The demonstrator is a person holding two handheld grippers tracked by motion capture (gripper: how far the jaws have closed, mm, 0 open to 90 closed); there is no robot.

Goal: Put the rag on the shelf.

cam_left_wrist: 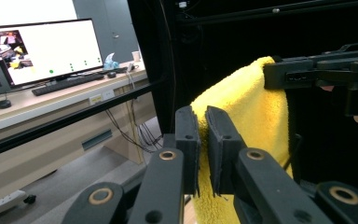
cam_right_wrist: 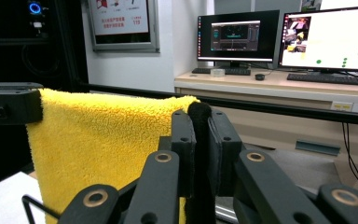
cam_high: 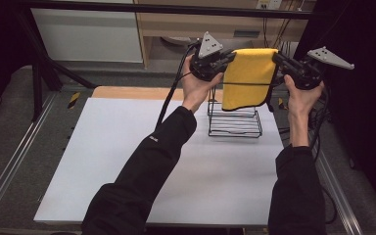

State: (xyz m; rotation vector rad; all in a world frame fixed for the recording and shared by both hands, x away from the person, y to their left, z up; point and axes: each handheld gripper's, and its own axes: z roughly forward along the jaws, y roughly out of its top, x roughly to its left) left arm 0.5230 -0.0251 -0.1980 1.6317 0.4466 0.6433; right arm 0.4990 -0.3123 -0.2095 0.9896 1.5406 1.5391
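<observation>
A yellow fleece cloth [cam_high: 247, 78] hangs folded in the air, stretched between my two grippers. My left gripper [cam_high: 230, 58] is shut on its top left corner, and my right gripper [cam_high: 277, 58] is shut on its top right corner. In the left gripper view the jaws [cam_left_wrist: 203, 126] pinch the cloth [cam_left_wrist: 251, 116], with the other gripper [cam_left_wrist: 307, 74] at its far end. In the right gripper view the jaws [cam_right_wrist: 200, 126] clamp the dark-hemmed corner of the cloth [cam_right_wrist: 98, 144]. Just below the cloth stands a black wire rack [cam_high: 235, 122].
The white table [cam_high: 127, 161] spreads in front of the rack, with metal rails along both sides. A black frame bar [cam_high: 166, 9] crosses the back. Beyond it stand a wooden desk [cam_right_wrist: 279, 86] and monitors [cam_right_wrist: 237, 35].
</observation>
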